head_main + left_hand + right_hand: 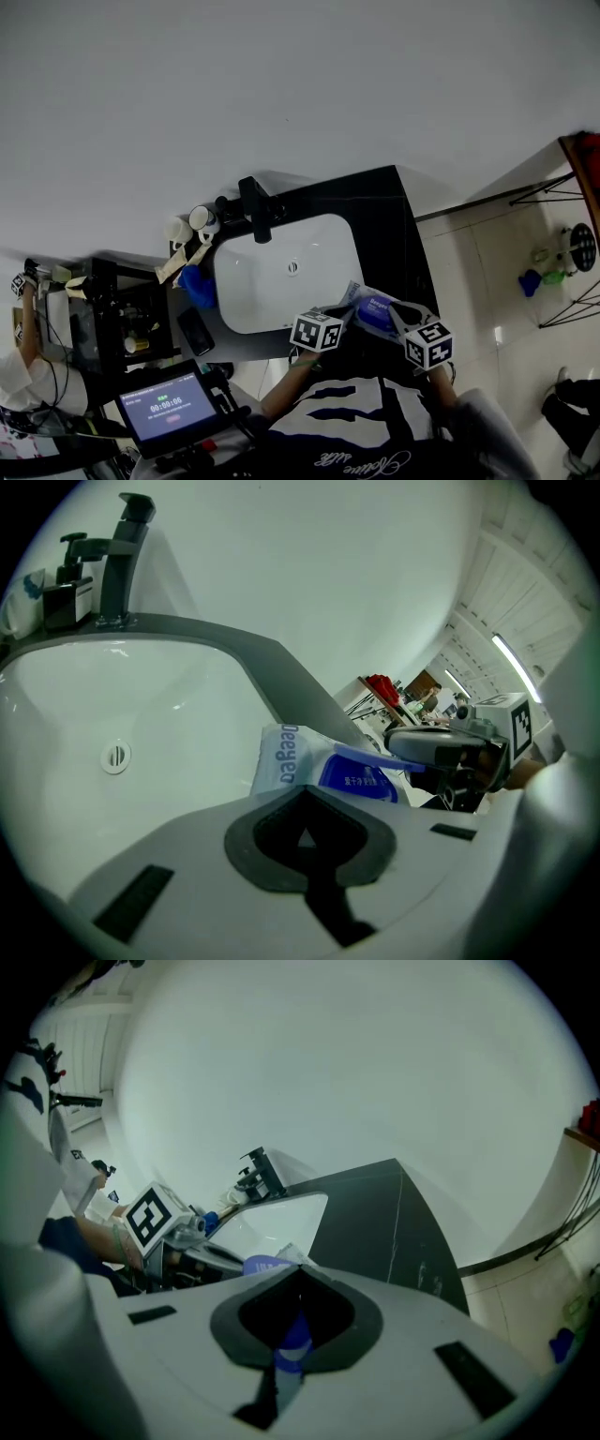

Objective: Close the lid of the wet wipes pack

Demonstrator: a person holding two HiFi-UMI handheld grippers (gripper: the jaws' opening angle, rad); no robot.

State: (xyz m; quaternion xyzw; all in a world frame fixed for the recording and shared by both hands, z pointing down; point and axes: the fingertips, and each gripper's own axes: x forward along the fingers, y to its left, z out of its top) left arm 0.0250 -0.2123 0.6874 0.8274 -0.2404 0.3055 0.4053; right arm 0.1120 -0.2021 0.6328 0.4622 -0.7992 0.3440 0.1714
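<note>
The wet wipes pack (373,309), white and blue, is held over the front right corner of the white sink (323,244), between my two grippers. My left gripper (347,317) is shut on the pack's near left edge (281,761). The blue lid (375,758) stands raised off the pack. My right gripper (400,321) is shut on that lid, and in the right gripper view a blue strip of the lid (294,1342) shows between the jaws. The right gripper (450,747) is also seen from the left gripper view, and the left gripper (183,1234) from the right gripper view.
A black faucet (255,208) stands at the sink's back edge on the black counter (394,216). Cups (192,223), a blue cloth (195,284) and a dark phone (195,330) lie left of the basin. A timer screen (169,408) is at lower left. Tiled floor (506,281) lies to the right.
</note>
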